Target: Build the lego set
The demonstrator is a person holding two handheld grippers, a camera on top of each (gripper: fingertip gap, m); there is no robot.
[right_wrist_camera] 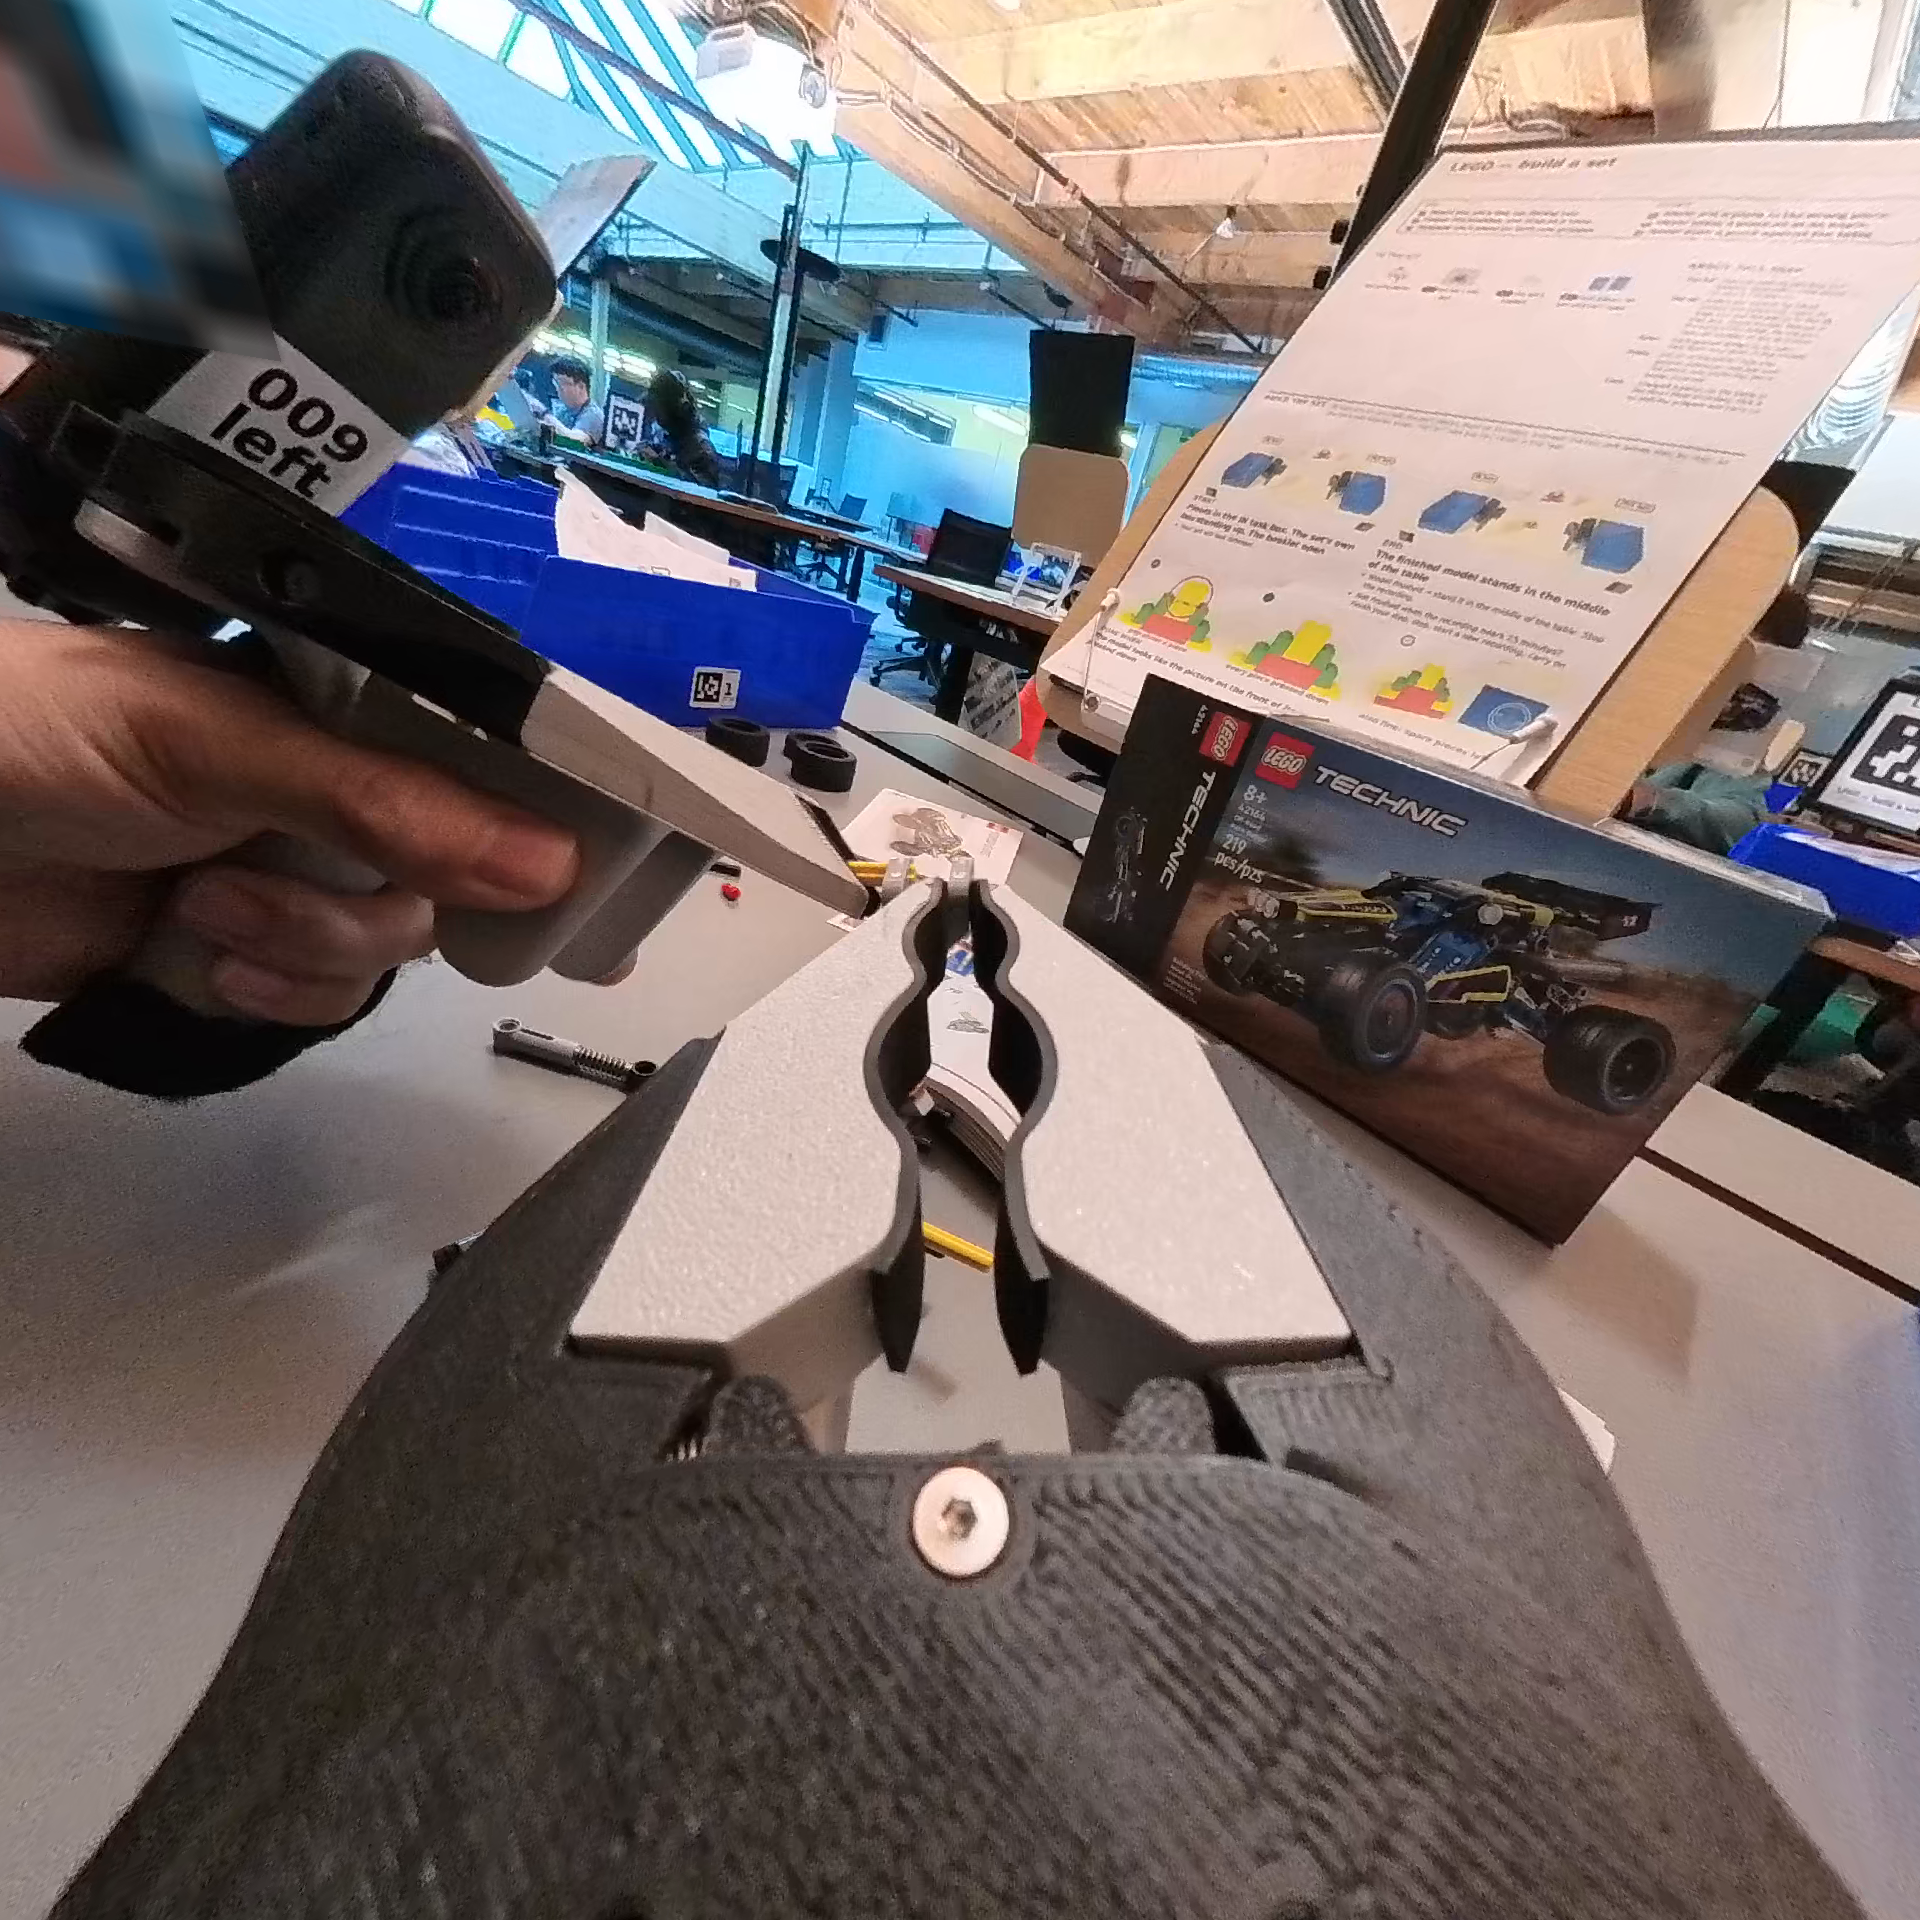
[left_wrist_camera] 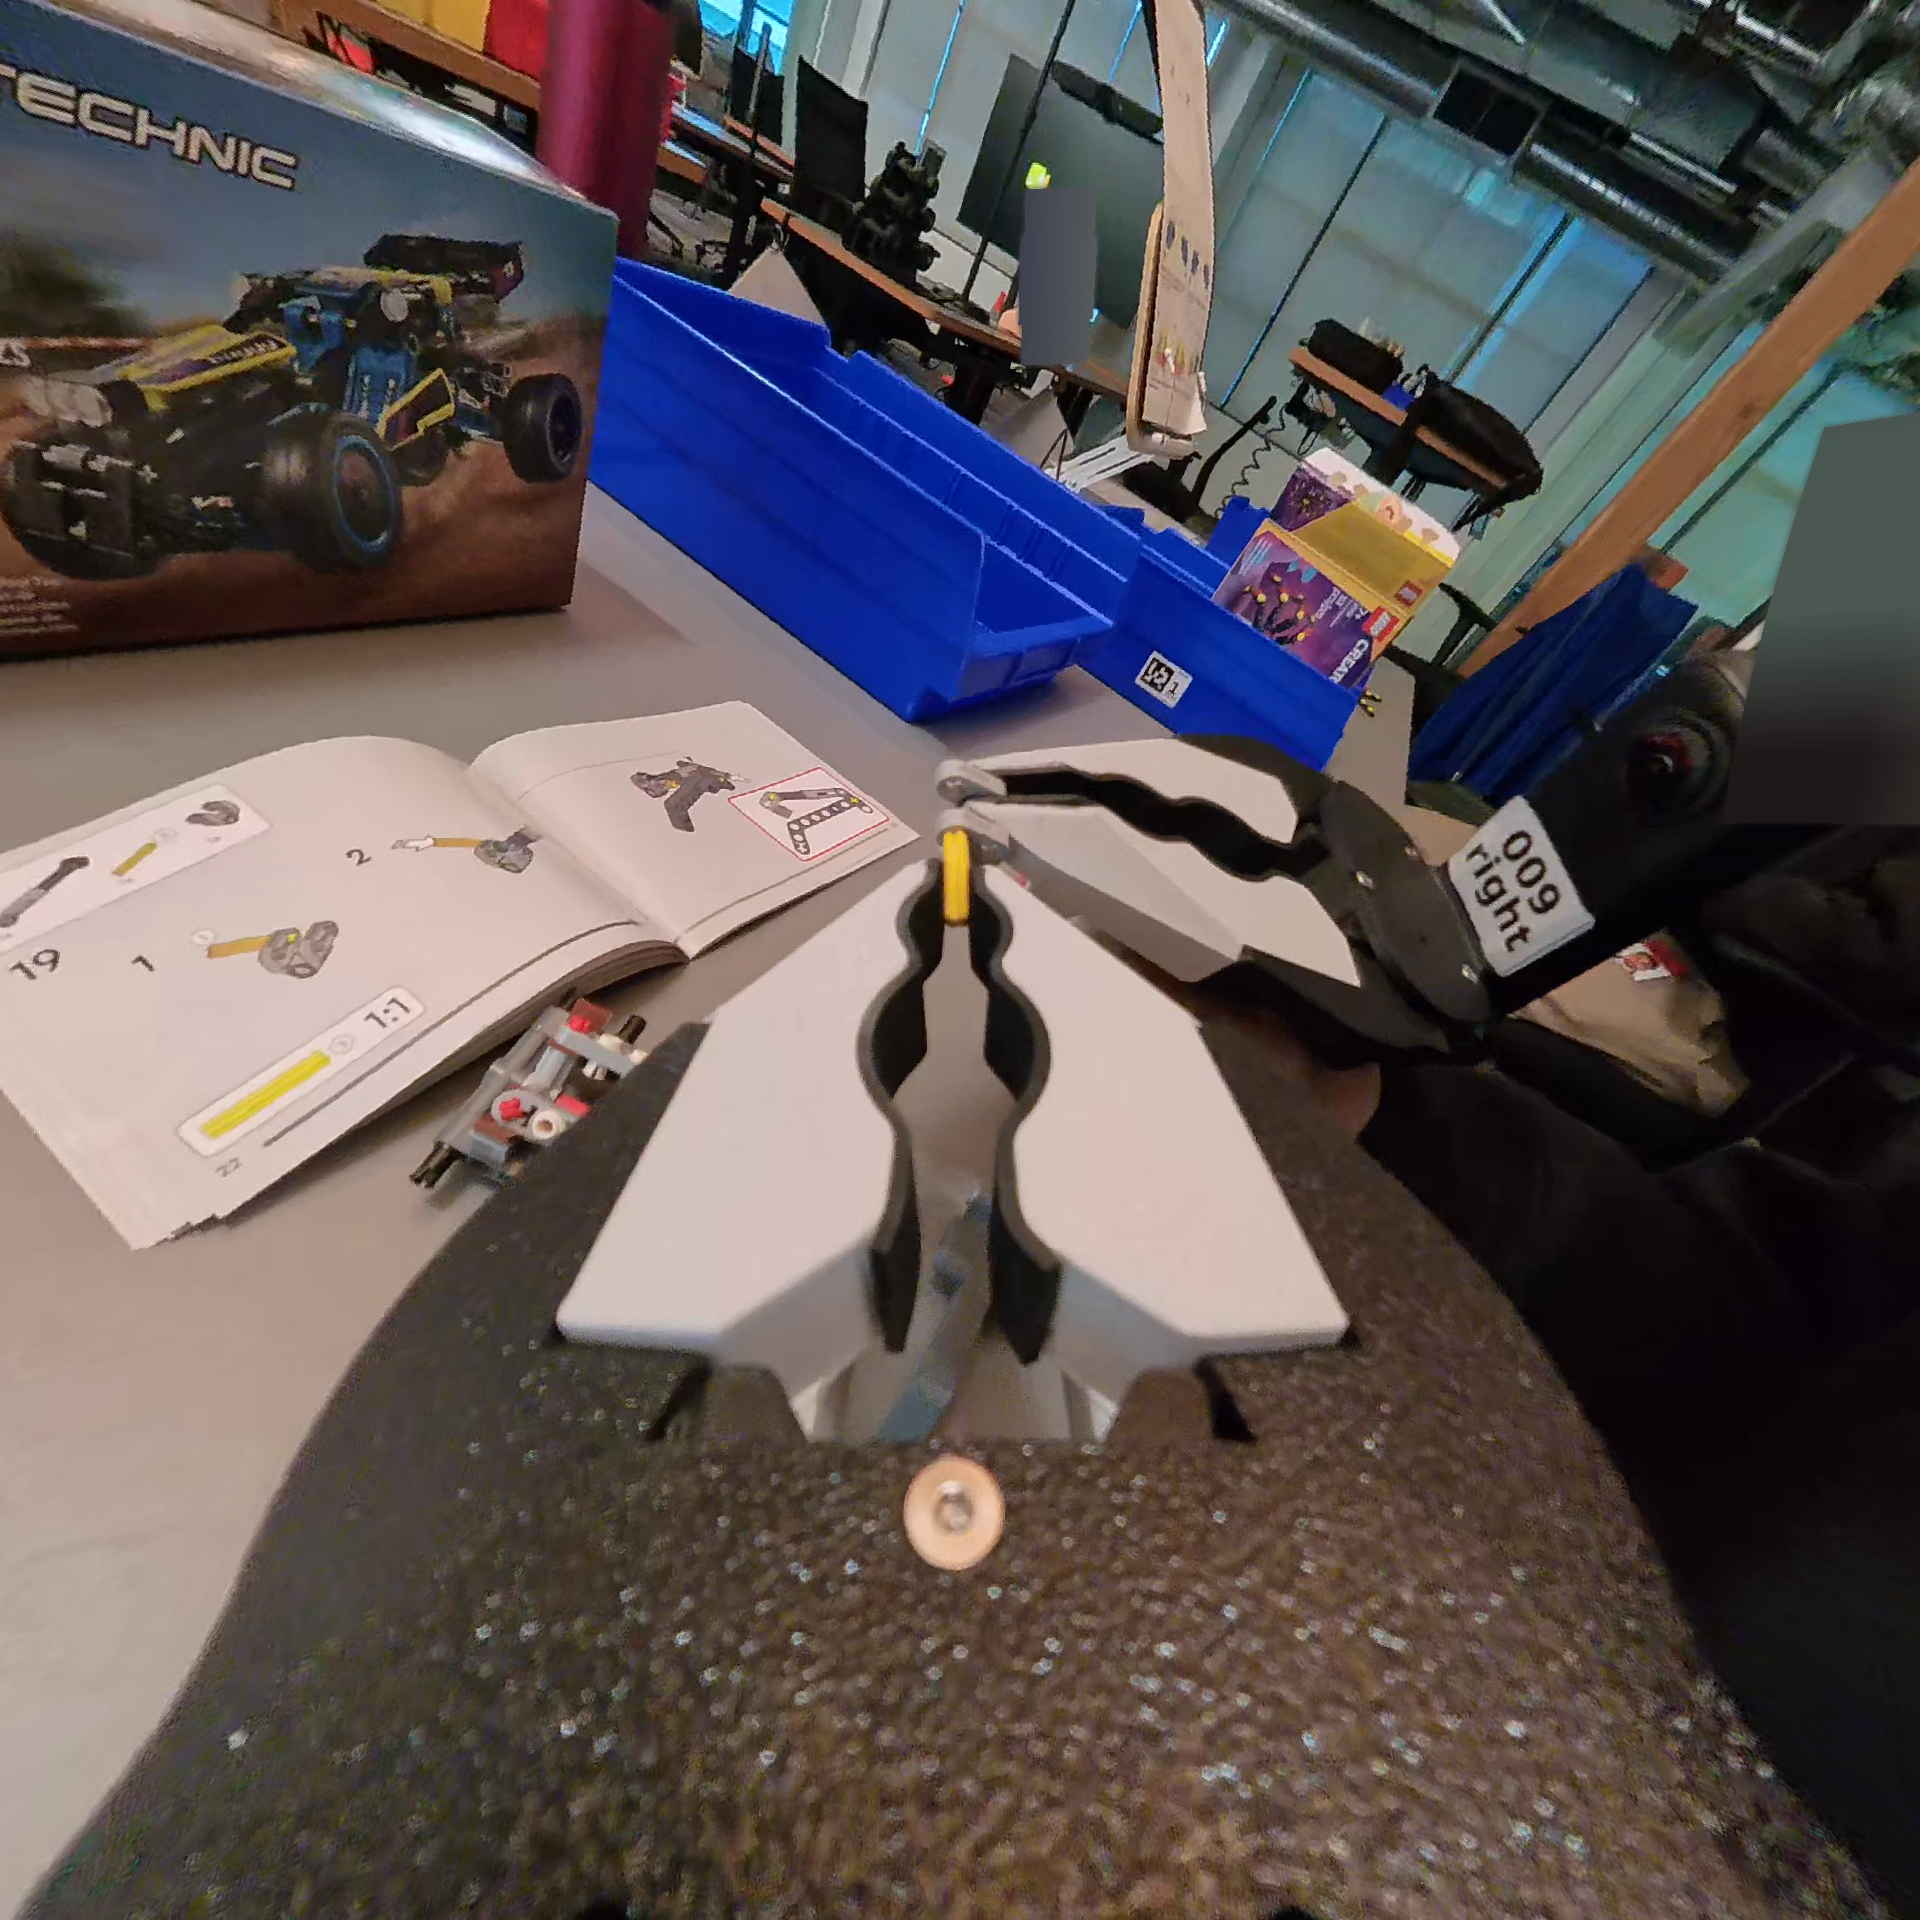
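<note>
My left gripper (left_wrist_camera: 956,875) is shut on a short yellow axle (left_wrist_camera: 954,896) that sticks out past its tips. My right gripper (right_wrist_camera: 958,889) is shut on a small light grey connector (right_wrist_camera: 956,864). The two grippers meet tip to tip above the table, and the axle's end touches the connector (left_wrist_camera: 962,826). In the left wrist view the right gripper (left_wrist_camera: 954,805) comes in from the right. In the right wrist view the left gripper (right_wrist_camera: 847,888) comes in from the left, held by a hand (right_wrist_camera: 260,821). A small grey partial assembly (left_wrist_camera: 540,1091) lies by the open instruction booklet (left_wrist_camera: 416,914).
The set's box (left_wrist_camera: 281,364) stands behind the booklet; it also shows in the right wrist view (right_wrist_camera: 1403,935). Blue bins (left_wrist_camera: 831,499) stand at the back. On the table lie a shock absorber (right_wrist_camera: 571,1055), a second yellow axle (right_wrist_camera: 956,1247), two black tyres (right_wrist_camera: 821,764) and a red pin (right_wrist_camera: 730,891). A printed board (right_wrist_camera: 1507,468) leans behind the box. Both grippers' tips are close together, under 4 cm apart.
</note>
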